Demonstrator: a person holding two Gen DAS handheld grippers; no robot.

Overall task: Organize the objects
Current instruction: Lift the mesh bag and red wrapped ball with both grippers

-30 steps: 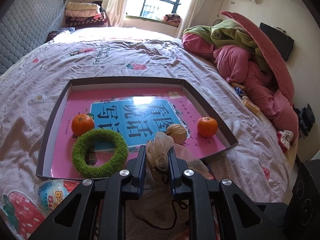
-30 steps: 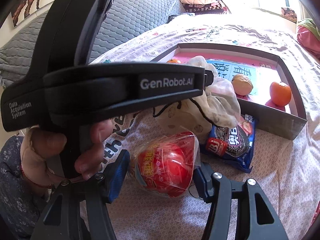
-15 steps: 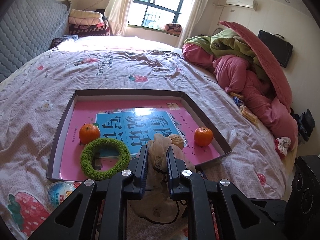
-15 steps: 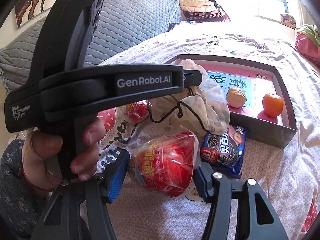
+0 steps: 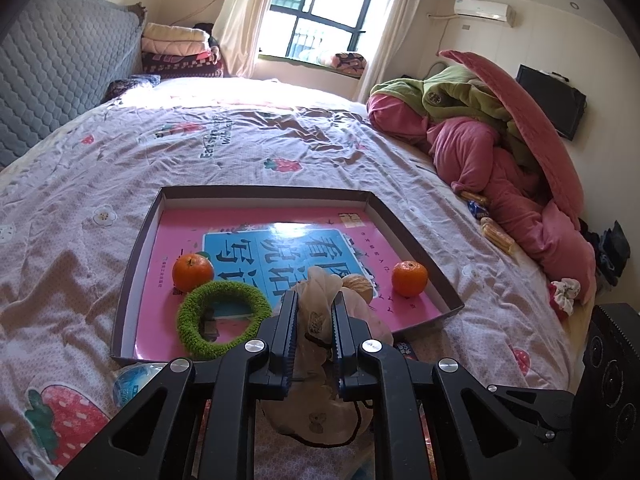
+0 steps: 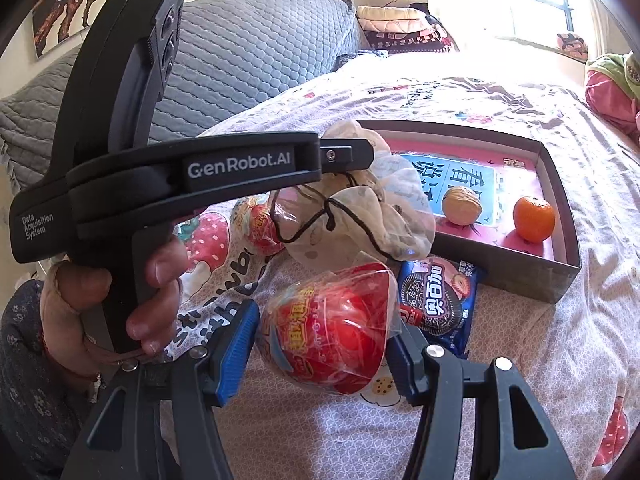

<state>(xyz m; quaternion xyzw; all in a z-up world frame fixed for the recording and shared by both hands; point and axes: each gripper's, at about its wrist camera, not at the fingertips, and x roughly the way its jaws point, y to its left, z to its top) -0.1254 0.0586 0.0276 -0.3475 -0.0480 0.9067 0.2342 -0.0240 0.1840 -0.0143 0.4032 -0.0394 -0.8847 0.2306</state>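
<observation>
My left gripper (image 5: 314,312) is shut on the neck of a beige drawstring pouch (image 5: 316,404), held above the bed near the front edge of a shallow box (image 5: 140,248). The pouch (image 6: 360,216) hangs in the right wrist view too, under the left gripper's body (image 6: 200,184). My right gripper (image 6: 324,340) is shut on a red wrapped snack pack (image 6: 332,328). The box holds two oranges (image 5: 193,272) (image 5: 409,278), a walnut (image 5: 358,284) and a green fuzzy ring (image 5: 222,318).
A blue Oreo packet (image 6: 436,300) lies on the bedsheet beside the box (image 6: 560,208). Another red snack pack (image 6: 256,224) lies behind the pouch. A blue-white wrapped item (image 5: 132,380) sits left of my left gripper. Pink and green bedding (image 5: 500,140) is piled at right.
My left gripper has lifted the pouch and drawn back from the box. My right gripper keeps hold of the red snack pack and has also risen a little.
</observation>
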